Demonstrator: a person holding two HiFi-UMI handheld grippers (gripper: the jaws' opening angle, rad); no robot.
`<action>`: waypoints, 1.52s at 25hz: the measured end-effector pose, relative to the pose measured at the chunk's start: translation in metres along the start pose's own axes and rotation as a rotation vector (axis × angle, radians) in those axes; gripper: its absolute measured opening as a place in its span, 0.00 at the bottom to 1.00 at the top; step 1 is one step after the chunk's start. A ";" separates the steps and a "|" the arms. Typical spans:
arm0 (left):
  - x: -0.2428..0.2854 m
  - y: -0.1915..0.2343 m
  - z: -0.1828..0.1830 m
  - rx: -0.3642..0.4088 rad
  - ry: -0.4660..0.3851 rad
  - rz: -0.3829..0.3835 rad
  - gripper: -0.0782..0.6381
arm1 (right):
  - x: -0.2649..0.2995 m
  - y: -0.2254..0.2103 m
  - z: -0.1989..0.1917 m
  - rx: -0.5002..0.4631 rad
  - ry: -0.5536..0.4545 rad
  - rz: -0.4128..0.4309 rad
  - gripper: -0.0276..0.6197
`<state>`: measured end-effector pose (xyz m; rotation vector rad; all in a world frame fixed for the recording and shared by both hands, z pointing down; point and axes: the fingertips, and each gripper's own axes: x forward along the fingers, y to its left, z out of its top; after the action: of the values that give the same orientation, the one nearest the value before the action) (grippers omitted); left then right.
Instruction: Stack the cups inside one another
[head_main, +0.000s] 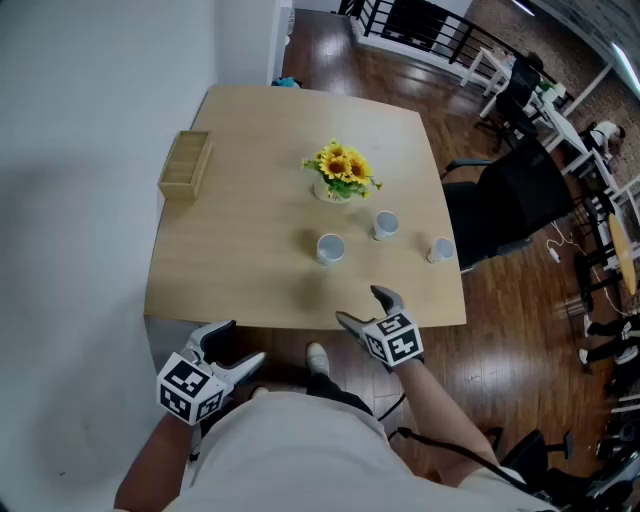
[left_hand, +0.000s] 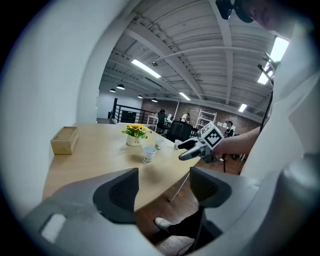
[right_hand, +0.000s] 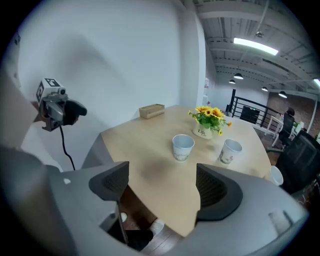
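Note:
Three white cups stand on the light wooden table (head_main: 230, 270): a near one (head_main: 330, 248) (right_hand: 182, 147) (left_hand: 148, 154), a middle one (head_main: 386, 225) (right_hand: 230, 151) (left_hand: 159, 144), and one by the right edge (head_main: 440, 250) (right_hand: 274, 175). All are upright and apart from each other. My right gripper (head_main: 362, 306) (right_hand: 162, 182) hangs open over the table's front edge, a short way before the near cup. My left gripper (head_main: 238, 345) (left_hand: 164, 187) is open too, held below and in front of the table edge. Neither holds anything.
A pot of sunflowers (head_main: 340, 175) stands just behind the cups. A wooden box (head_main: 185, 165) lies at the table's left edge. A black office chair (head_main: 510, 200) stands at the right side. A white wall runs along the left. My shoe (head_main: 316, 357) shows on the floor.

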<state>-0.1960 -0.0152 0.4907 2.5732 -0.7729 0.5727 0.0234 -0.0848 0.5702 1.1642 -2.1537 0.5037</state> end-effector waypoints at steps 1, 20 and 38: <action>0.005 -0.001 0.006 -0.005 -0.003 0.005 0.58 | 0.010 -0.010 0.007 -0.012 0.001 0.007 0.68; 0.069 -0.007 0.054 -0.136 0.004 0.246 0.58 | 0.153 -0.071 0.042 -0.208 0.103 0.226 0.66; 0.160 -0.023 0.110 -0.063 -0.014 0.148 0.58 | 0.032 -0.172 0.102 -0.212 -0.062 0.164 0.63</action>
<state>-0.0308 -0.1182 0.4697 2.4792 -0.9771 0.5653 0.1199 -0.2564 0.5240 0.9046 -2.3044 0.3029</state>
